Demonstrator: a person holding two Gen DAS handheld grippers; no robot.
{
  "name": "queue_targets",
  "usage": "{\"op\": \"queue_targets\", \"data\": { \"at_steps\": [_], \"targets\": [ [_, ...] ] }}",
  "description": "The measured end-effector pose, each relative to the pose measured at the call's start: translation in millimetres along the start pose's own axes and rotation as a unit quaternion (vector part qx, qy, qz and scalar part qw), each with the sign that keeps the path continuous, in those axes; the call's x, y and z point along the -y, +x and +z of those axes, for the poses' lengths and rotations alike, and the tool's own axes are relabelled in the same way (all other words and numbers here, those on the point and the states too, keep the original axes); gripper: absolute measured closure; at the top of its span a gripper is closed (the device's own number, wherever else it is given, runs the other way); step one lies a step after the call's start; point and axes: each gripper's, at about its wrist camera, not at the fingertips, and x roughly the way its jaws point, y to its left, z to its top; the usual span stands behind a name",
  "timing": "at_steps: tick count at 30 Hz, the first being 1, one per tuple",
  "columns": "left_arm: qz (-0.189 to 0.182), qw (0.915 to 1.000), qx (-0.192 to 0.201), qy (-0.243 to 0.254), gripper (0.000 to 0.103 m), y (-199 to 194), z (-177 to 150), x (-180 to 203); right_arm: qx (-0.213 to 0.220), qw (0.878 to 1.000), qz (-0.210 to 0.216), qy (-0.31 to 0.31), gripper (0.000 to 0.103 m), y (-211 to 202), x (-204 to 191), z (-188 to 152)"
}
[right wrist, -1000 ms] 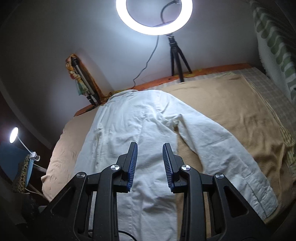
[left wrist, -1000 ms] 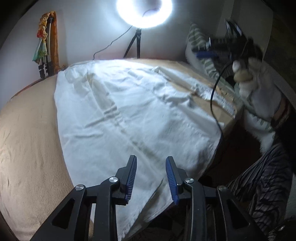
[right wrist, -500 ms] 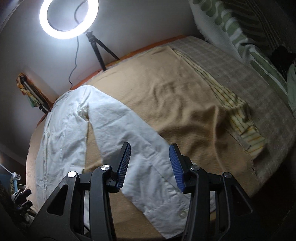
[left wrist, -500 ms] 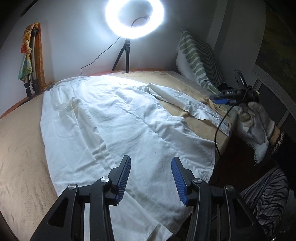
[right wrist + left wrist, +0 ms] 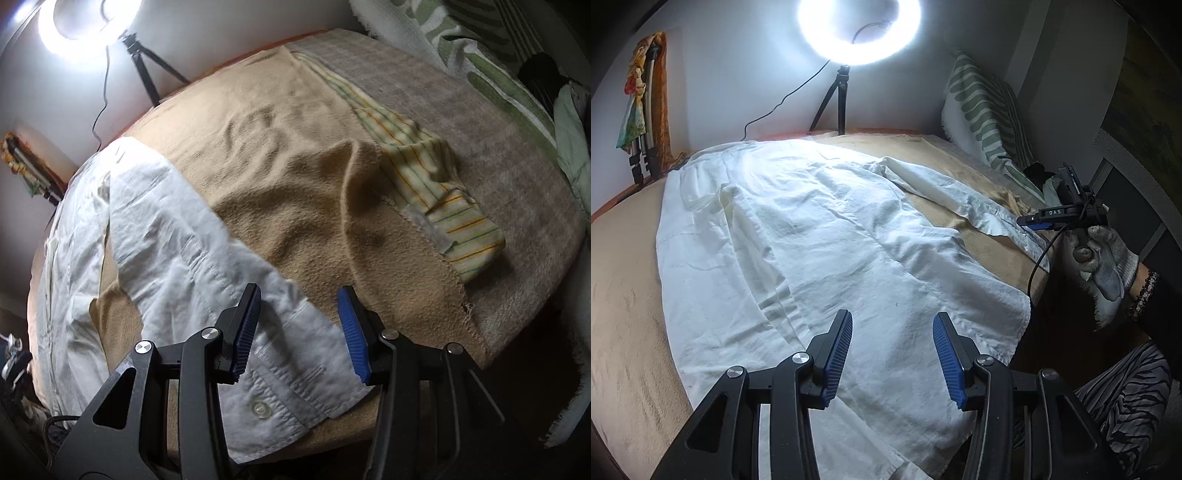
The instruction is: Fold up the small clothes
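Observation:
A white long-sleeved shirt lies spread flat on a tan blanket. My left gripper hovers open over the shirt's lower hem, nothing between its blue pads. In the right wrist view the shirt's sleeve runs down to a buttoned cuff. My right gripper stands open just above that cuff, its pads either side of the cloth but not pressing it. From the left wrist view the right gripper shows at the sleeve end, held by a gloved hand.
A ring light on a tripod stands at the bed's far edge. A green-striped pillow leans at the far right. A yellow striped cloth lies on the grey cover to the right of the sleeve. The bed edge drops off just below the cuff.
Both grippers' jaws have widened. The right gripper swung right and down, from over the shirt's body to the sleeve cuff. The left gripper shifted a little along the hem.

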Motion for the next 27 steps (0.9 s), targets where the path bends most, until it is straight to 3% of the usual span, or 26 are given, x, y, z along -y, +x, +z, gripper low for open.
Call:
{"op": "queue_targets", "data": {
  "at_steps": [1,3,9,15,22,27],
  "targets": [
    [0.002,1.0000,0.001,0.001,0.056,0,0,1,-0.001,1.000,-0.003,-0.009,0.060,0,-4,-1],
    [0.007,1.0000,0.000,0.005,0.057,1,0,3,-0.008,0.999,-0.014,-0.028,0.092,1,-11,-3],
    [0.007,0.9999,0.002,0.009,0.057,-1,-2,5,0.021,1.000,0.010,-0.011,0.095,-25,-25,-4],
    [0.009,0.9999,0.009,0.002,0.058,-5,0,5,0.070,0.995,0.054,-0.044,0.095,-67,-81,-4],
    [0.010,0.9996,0.019,-0.019,0.058,-12,0,-3,0.095,0.979,0.100,-0.153,0.095,-99,-181,-30],
    [0.006,0.9986,0.024,-0.047,0.058,-16,-2,-14,0.061,0.955,0.123,-0.263,0.095,-85,-248,-71]
  ]
}}
